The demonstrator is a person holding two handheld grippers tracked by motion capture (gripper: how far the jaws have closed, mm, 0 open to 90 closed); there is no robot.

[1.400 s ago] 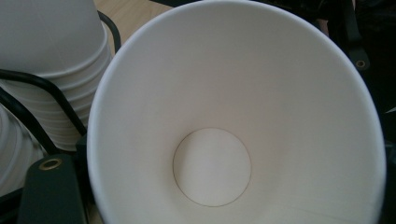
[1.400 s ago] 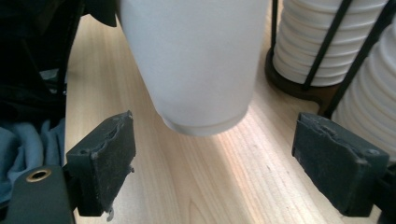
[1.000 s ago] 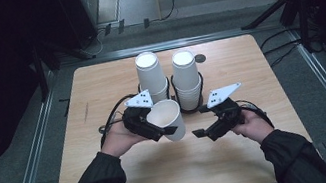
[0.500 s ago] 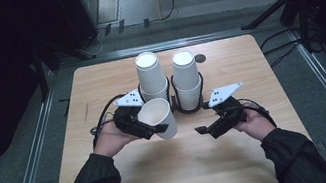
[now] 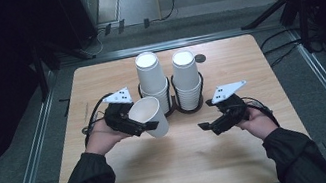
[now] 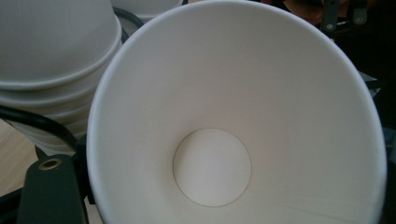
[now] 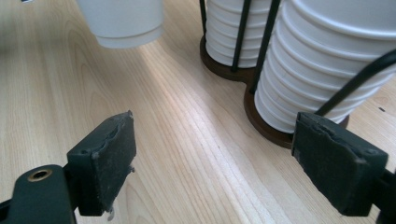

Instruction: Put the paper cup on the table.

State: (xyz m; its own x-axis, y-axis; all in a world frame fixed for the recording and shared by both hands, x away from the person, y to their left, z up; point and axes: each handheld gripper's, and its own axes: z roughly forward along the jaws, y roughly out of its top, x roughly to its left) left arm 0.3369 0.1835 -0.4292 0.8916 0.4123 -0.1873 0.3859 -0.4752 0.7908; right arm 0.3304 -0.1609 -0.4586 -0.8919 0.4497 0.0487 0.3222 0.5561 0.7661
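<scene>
A single white paper cup (image 5: pixel 151 117) is tilted on its side above the table, its mouth towards the person. My left gripper (image 5: pixel 149 123) is shut on its rim. In the left gripper view the cup's inside (image 6: pixel 233 116) is close up, with one black finger (image 6: pixel 46 191) at the bottom left. Two stacks of white cups, a left stack (image 5: pixel 153 80) and a right stack (image 5: pixel 187 79), stand in a dark wire holder (image 5: pixel 174 111). My right gripper (image 5: pixel 204 115) hovers open and empty just right of the holder, its pads (image 7: pixel 105 158) wide apart.
The wooden table (image 5: pixel 185 169) has bare surface in front of the holder and on both sides. A small dark round spot (image 5: pixel 201 58) lies at the back. The holder's base (image 7: pixel 261 121) and the held cup's bottom (image 7: pixel 123 21) are in the right gripper view.
My left gripper has carried the cup slightly left and back, tilting it more. The right gripper has barely moved.
</scene>
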